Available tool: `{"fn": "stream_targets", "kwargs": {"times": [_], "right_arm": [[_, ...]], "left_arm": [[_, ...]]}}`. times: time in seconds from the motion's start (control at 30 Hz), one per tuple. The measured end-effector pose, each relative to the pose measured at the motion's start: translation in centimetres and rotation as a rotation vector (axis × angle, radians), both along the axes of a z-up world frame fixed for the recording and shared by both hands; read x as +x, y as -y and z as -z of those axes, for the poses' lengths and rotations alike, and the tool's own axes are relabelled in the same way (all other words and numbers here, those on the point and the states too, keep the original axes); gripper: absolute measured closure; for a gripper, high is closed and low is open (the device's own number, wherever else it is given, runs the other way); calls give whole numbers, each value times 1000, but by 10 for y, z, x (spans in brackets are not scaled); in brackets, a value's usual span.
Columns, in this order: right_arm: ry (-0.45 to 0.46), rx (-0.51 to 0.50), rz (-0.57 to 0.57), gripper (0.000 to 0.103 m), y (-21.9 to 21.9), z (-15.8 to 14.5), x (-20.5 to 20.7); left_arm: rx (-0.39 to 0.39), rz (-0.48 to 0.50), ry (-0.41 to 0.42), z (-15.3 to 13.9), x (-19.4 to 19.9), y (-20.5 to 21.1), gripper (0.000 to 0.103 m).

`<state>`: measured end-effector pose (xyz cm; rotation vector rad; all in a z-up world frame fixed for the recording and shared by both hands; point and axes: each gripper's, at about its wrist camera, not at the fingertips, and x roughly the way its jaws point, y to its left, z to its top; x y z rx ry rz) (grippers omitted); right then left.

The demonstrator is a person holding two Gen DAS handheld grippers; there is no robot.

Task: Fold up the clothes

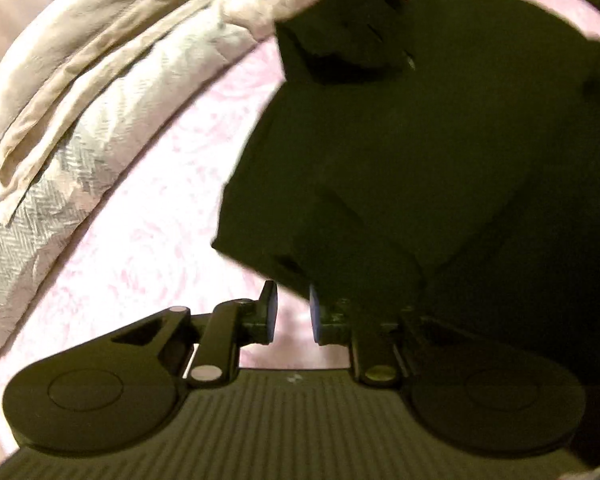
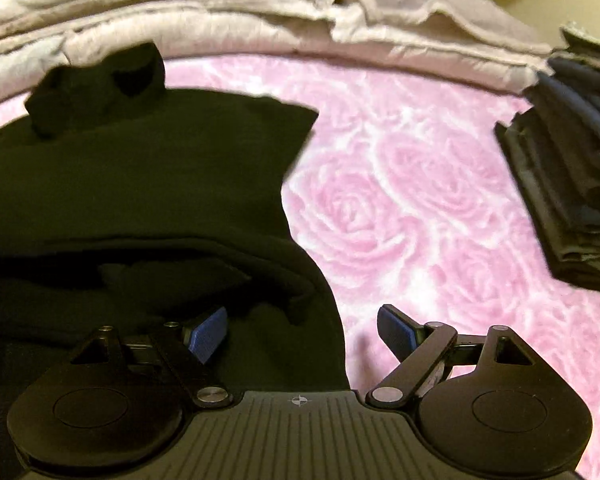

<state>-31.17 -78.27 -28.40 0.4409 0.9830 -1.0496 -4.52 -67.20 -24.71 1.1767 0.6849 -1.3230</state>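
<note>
Left gripper [image 1: 294, 314] sits nearly closed, a slim gap, nothing pinched as far as I see; the dark garment [image 1: 400, 160] starts just ahead and to its right. My right gripper [image 2: 300, 332] is wide open, straddling the garment's near right edge, so right is closer. Garment runs away from me across the pink rose sheet [image 2: 400, 200]. Beyond: folded stack [image 2: 572, 184], beige comforter [image 2: 220, 28].

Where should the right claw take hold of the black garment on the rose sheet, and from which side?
Best guess: the bulging right edge of the black garment, right in front of the open right claw. Come in from the bare pink sheet side, one finger over the cloth and one sliding under. There the edge lies free against the sheet; further in, the folds overlap and are too dark to read.
</note>
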Motion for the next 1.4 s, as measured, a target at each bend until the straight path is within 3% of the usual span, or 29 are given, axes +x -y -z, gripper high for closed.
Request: {"fn": "stream_targets", "kwargs": {"times": [0.13,0.23,0.4,0.67,0.8,0.9,1.03,1.23,1.4], "right_arm": [[27,-38,123,18,20,4,-26],[72,7,240,18,28,6,-52],[42,-14,196,18,-6,-9,-53],[27,74,120,18,-84,-2,-71],[30,144,200,18,-105,4,-102],[10,144,198,18,-125,2,-119],[-16,138,189,18,-149,-4,-134],[-87,106,118,18,-201,-15,-132],[-78,61,42,18,-269,-29,-122]], "left_arm": [[3,0,4,6,-22,-20,89],[8,0,-24,3,-39,-35,89],[21,53,-54,4,-80,-69,78],[101,34,-97,18,-144,-148,76],[99,3,-96,22,-167,-182,75],[113,27,-97,23,-189,-210,75],[111,81,-93,23,-212,-246,75],[74,146,-60,17,-215,-299,73],[0,300,-6,3,-238,-359,71]]}}
